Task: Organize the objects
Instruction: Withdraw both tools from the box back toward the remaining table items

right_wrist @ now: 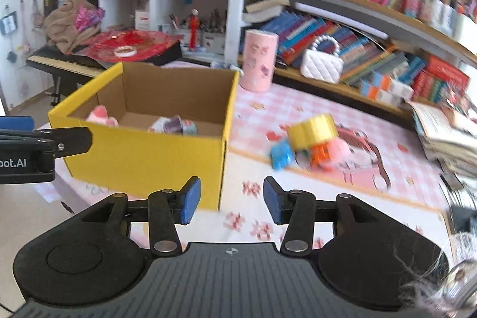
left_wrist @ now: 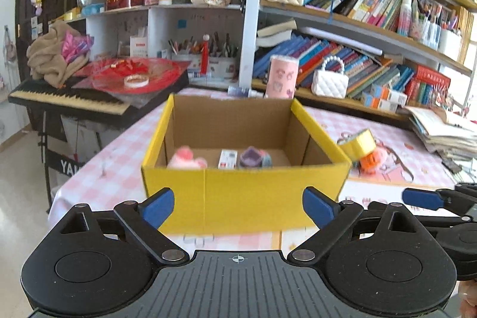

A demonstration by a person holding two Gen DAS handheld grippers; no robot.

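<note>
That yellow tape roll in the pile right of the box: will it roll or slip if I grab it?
The yellow tape roll lies tilted on small toys, so a nudge could well tip it off and set it rolling. It looks rigid and light. Its smooth round wall may slip; the right gripper, open now, might pinch through the ring instead.

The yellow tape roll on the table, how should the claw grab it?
Pinch the yellow tape roll across its rim, one finger inside the hole, probably. It lies tilted on the small toys, so the right gripper, open and nearest, should come from above.
</note>
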